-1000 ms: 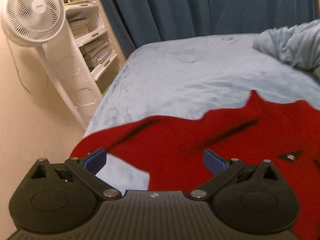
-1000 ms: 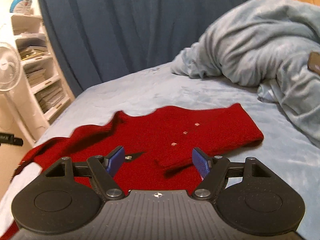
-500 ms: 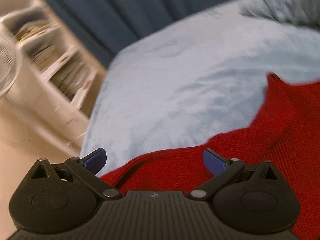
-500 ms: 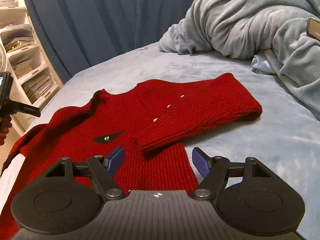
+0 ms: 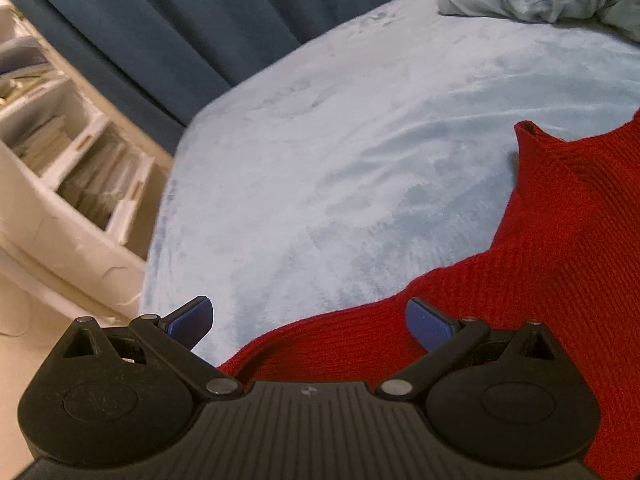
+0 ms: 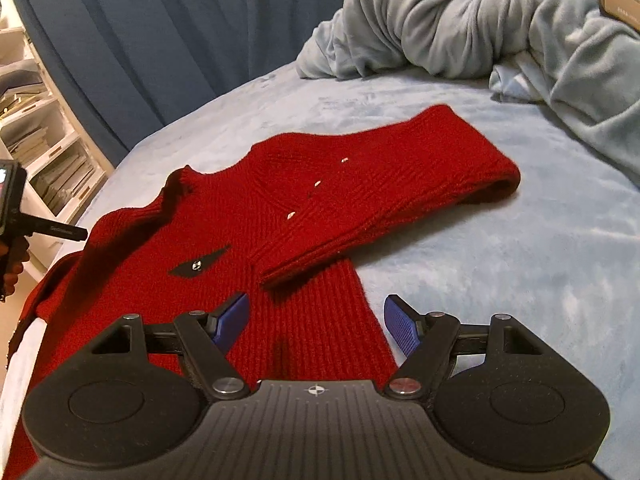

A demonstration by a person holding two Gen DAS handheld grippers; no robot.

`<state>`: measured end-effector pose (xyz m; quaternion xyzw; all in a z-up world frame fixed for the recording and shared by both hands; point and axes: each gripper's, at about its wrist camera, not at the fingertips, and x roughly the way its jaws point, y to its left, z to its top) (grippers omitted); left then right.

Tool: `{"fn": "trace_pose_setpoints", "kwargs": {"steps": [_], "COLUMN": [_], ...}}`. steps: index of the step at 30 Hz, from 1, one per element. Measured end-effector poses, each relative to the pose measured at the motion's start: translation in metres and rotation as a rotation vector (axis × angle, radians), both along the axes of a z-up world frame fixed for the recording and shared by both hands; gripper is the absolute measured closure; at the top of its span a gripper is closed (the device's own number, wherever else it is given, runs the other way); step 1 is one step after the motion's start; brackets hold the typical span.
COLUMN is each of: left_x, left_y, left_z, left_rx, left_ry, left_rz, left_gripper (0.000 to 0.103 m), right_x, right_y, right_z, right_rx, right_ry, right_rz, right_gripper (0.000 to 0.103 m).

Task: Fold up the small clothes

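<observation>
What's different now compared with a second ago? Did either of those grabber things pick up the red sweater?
No. The left gripper swung toward the bed's edge and dropped over the red sweater's sleeve. The right gripper sank toward the hem. Both jaws stayed open, holding nothing. The sweater, with one sleeve folded across its front, and the rumpled blanket lie as before.

A bed (image 6: 520,280) covered with a pale blue plush sheet fills the scene. A red knitted sweater (image 6: 240,220) lies spread flat on it near the front edge, one sleeve folded across its front, its far side hanging over the bed's edge. A rumpled pale blue blanket (image 6: 460,20) is heaped on the bed's far end, well apart from the sweater.
</observation>
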<state>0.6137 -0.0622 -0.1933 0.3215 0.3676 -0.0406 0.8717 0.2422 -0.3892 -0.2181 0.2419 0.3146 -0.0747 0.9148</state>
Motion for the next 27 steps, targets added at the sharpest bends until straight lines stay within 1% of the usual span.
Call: {"fn": "trace_pose_setpoints", "kwargs": {"steps": [1,3,5,7,9,10,12,13,14,16,19,21,23,24,26,27], "left_x": [0.005,0.012,0.018,0.022,0.023,0.023,0.022,0.025,0.029,0.043,0.060,0.069,0.079,0.081,0.076,0.071], "left_y": [0.007,0.014,0.018,0.018,0.014,0.011,0.006,0.006,0.008,0.018,0.032,0.038,0.046,0.050,0.053,0.053], "left_z": [-0.001,-0.005,-0.013,-0.021,-0.033,-0.040,-0.052,-0.057,-0.059,-0.061,-0.063,-0.064,-0.067,-0.067,-0.067,-0.066], "left_rx": [-0.011,-0.014,0.003,-0.002,-0.007,0.011,0.057,0.060,0.044,-0.037,-0.155,-0.217,-0.294,-0.318,-0.333,-0.344], "left_ry": [0.031,0.065,0.085,0.134,0.213,0.233,0.213,0.207,0.212,0.244,0.309,0.348,0.402,0.414,0.392,0.378], "left_rz": [-0.015,-0.031,-0.050,-0.096,-0.158,-0.188,-0.223,-0.224,-0.214,-0.180,-0.146,-0.133,-0.089,-0.080,-0.098,-0.106], "left_gripper": [0.000,0.000,0.000,0.000,0.000,0.000,0.000,0.000,0.000,0.000,0.000,0.000,0.000,0.000,0.001,0.008], "right_x": [0.001,0.003,0.006,0.010,0.013,0.014,0.017,0.018,0.019,0.020,0.021,0.022,0.022,0.023,0.024,0.024], "right_y": [0.000,0.001,0.002,0.005,0.009,0.011,0.015,0.016,0.017,0.019,0.023,0.025,0.027,0.029,0.032,0.032], "right_z": [-0.001,-0.004,-0.009,-0.013,-0.016,-0.018,-0.020,-0.021,-0.022,-0.024,-0.026,-0.027,-0.029,-0.030,-0.031,-0.031], "right_rx": [0.004,0.001,-0.002,-0.011,-0.041,-0.054,-0.079,-0.091,-0.104,-0.123,-0.153,-0.176,-0.195,-0.205,-0.223,-0.229], "right_ry": [0.003,0.015,0.032,0.047,0.061,0.066,0.072,0.074,0.075,0.076,0.072,0.070,0.067,0.066,0.063,0.061], "right_rz": [0.001,0.005,0.007,0.010,0.022,0.027,0.036,0.041,0.046,0.053,0.067,0.079,0.088,0.092,0.099,0.102], "right_gripper": [0.027,0.027,0.027,0.027,0.026,0.026,0.026,0.026,0.026,0.026,0.024,0.022,0.020,0.020,0.018,0.018]}}
